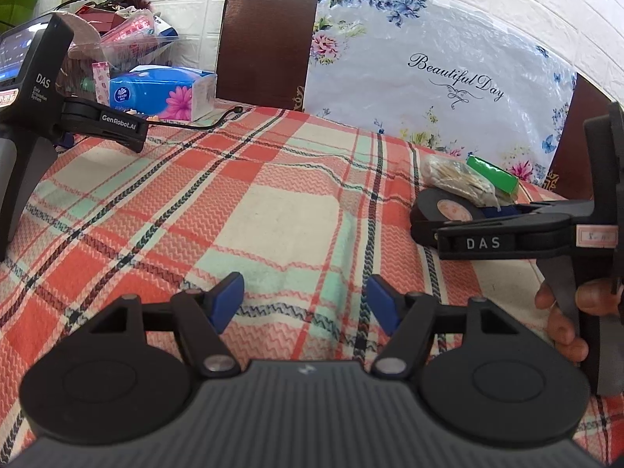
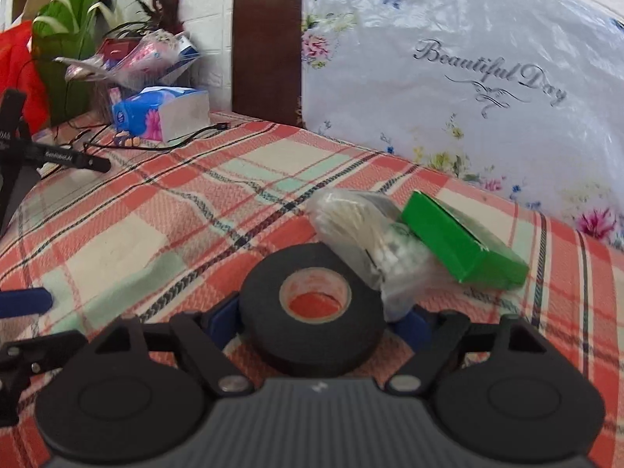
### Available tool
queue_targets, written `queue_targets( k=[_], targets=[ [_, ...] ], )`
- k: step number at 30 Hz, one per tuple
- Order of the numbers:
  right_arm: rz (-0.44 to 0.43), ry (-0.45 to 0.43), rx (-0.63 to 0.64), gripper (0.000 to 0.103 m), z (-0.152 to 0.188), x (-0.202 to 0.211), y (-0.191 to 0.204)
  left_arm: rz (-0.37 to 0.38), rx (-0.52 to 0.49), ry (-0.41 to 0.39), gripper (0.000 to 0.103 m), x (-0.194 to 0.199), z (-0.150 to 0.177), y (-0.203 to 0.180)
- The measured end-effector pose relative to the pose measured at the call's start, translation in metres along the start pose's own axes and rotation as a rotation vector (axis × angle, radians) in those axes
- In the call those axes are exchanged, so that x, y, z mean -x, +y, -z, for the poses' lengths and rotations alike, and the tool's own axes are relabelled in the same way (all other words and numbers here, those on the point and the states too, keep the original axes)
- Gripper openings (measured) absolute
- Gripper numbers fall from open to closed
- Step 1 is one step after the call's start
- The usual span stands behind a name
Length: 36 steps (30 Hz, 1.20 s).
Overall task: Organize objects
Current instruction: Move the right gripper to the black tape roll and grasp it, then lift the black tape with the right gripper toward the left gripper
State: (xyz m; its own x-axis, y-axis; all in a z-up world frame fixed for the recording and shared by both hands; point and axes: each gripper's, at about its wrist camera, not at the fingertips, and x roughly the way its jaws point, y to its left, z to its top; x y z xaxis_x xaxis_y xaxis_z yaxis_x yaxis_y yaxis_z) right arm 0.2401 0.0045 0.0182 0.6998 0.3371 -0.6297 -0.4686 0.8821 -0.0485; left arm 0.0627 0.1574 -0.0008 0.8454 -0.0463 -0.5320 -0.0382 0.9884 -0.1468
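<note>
A black tape roll [image 2: 312,312] lies flat on the plaid tablecloth [image 2: 156,210], between the blue pads of my right gripper [image 2: 318,321], which close on its sides. A clear bag of pale sticks [image 2: 362,230] leans on the roll's far right edge. A green box [image 2: 464,241] lies behind the bag. In the left wrist view, my left gripper [image 1: 306,304] is open and empty over bare cloth; the roll [image 1: 440,210], the bag [image 1: 456,181] and the box [image 1: 493,175] sit to its right, with the right gripper [image 1: 491,214] on the roll.
A blue tissue pack [image 1: 163,93] and a heap of packets stand at the table's back left. A third black gripper device on a stand [image 1: 39,89] is at the left, with a black cable [image 1: 202,124]. A floral plastic bag [image 1: 429,62] and a brown chair back [image 1: 265,35] are behind the table.
</note>
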Motion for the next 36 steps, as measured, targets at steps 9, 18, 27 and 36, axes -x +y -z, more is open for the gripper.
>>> queue_targets(
  k=[9,18,27,36],
  targets=[
    [-0.036,0.020,-0.014,0.081,0.042,0.055,-0.013,-0.032,-0.046,0.016,0.074,-0.001,0.002,-0.009],
    [0.119,0.035,-0.151,0.081,0.117,0.156,-0.062,-0.081,-0.104,0.033,0.078,-0.001,0.004,-0.021],
    [0.236,0.025,-0.274,0.081,0.167,0.211,-0.107,-0.151,-0.108,0.045,0.079,0.007,0.008,-0.035],
    [0.233,0.007,-0.289,0.082,0.171,0.214,-0.108,-0.098,-0.135,0.064,0.079,0.021,0.021,-0.070]
  ],
)
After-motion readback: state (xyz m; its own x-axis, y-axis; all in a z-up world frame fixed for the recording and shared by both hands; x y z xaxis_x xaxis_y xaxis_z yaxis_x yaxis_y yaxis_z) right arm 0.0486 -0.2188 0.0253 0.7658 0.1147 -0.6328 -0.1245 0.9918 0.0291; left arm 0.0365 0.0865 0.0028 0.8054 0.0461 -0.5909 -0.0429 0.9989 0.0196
